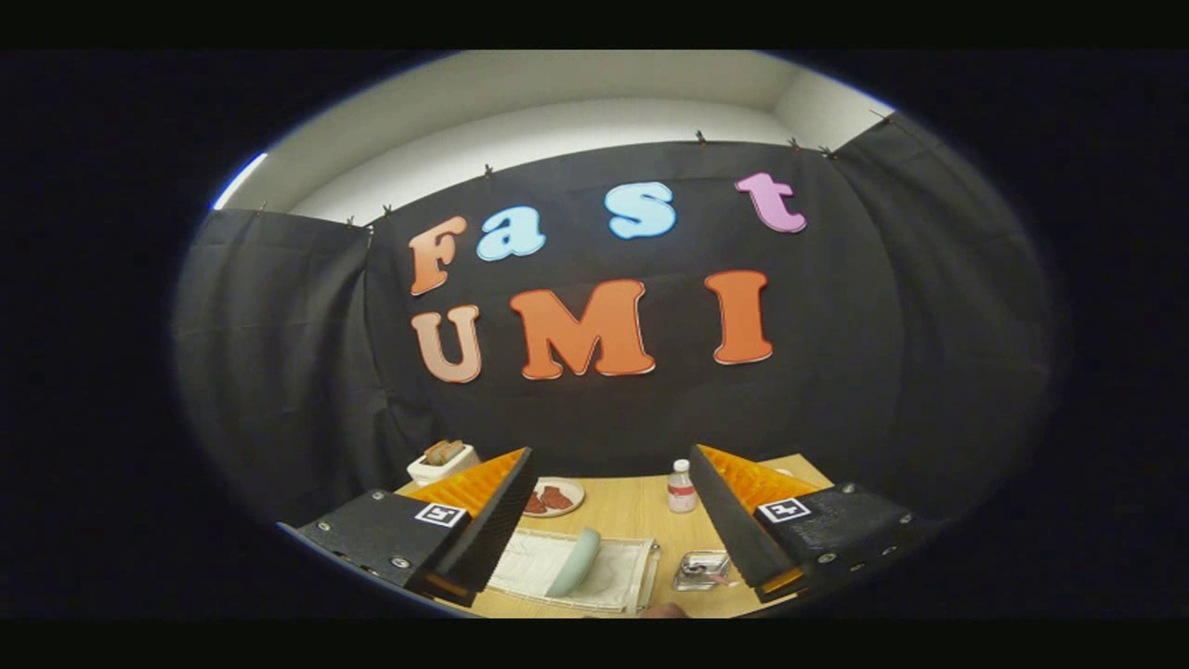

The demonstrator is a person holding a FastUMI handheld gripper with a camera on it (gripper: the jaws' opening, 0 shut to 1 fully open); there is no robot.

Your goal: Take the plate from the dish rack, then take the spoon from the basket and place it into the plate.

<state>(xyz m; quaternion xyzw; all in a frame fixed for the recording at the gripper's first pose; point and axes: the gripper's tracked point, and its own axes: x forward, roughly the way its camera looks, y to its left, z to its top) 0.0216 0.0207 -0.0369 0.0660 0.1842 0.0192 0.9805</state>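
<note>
Light wooden worktop (641, 520) here. Far back corner: a white toaster (442, 462) with bread in its slots. Beside it, a plate of reddish slices (552, 499). A small clear bottle (681, 487) stands mid-back. Nearer, a white dish rack (613, 576) holding a pale plate (575, 561) on edge, and just beside it a clear basket (701, 569).

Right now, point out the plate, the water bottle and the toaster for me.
plate (573, 563), gripper view, on its upright rim, between the open fingers.
water bottle (681, 490), gripper view, on its body.
toaster (444, 467), gripper view, on its front.
</note>
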